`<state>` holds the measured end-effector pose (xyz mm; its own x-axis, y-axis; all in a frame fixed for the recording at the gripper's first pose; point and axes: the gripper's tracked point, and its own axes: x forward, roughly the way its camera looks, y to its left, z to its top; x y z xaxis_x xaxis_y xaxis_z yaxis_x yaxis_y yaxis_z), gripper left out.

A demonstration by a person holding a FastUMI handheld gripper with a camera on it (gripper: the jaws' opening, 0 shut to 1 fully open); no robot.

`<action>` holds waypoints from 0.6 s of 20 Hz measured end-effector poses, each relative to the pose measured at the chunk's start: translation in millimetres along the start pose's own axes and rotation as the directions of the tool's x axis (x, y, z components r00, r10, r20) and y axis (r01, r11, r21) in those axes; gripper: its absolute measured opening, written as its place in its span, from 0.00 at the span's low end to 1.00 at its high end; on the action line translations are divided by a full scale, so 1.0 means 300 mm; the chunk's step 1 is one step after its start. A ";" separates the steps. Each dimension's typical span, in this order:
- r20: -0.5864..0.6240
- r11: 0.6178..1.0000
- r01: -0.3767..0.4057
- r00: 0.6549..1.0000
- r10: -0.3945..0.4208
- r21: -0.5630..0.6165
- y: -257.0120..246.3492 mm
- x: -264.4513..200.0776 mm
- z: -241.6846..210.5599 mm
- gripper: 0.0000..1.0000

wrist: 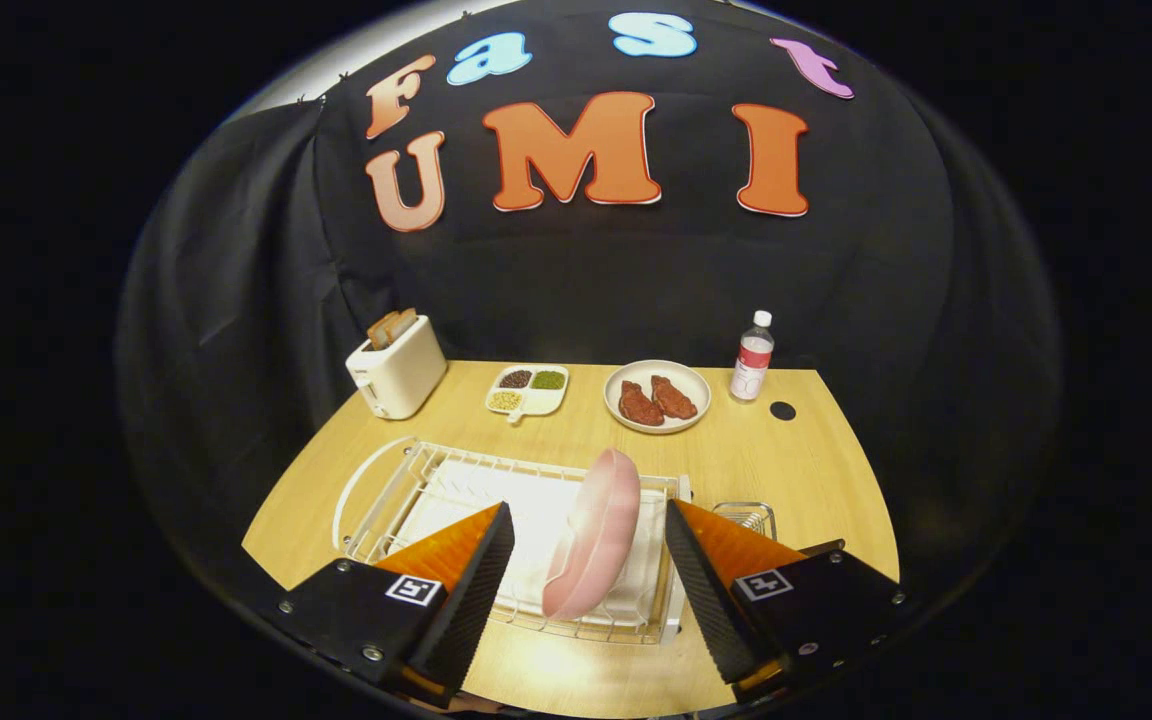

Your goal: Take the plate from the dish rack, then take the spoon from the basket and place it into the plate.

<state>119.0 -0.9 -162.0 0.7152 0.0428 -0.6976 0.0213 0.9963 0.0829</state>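
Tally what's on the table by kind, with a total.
Plates: 2, pink plate on edge in the dish rack between the open gripper fingers, white plate with meat
Racks: 1, dish rack
Wire baskets: 1, basket
Toasters: 1, toaster
Divided trays: 1, tray
Bottles: 1, bottle
Total: 7

The gripper (588, 575) is pretty chunky: two wedge-shaped fingers with ribbed inner faces, each bolted onto a black block, silver screws at the corners, and a small square black-and-white marker tag stuck on top.
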 end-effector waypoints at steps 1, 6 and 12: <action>-0.033 1.000 -0.007 0.999 0.007 0.010 0.006 0.027 -0.010 0.90; -0.229 0.998 -0.015 0.973 0.030 0.065 0.025 0.149 -0.100 0.81; -0.322 0.999 0.043 0.946 -0.032 0.026 -0.004 0.265 -0.154 0.75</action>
<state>143.6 4.8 -250.6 0.4511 0.0323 -0.8919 0.0698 0.9950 0.0713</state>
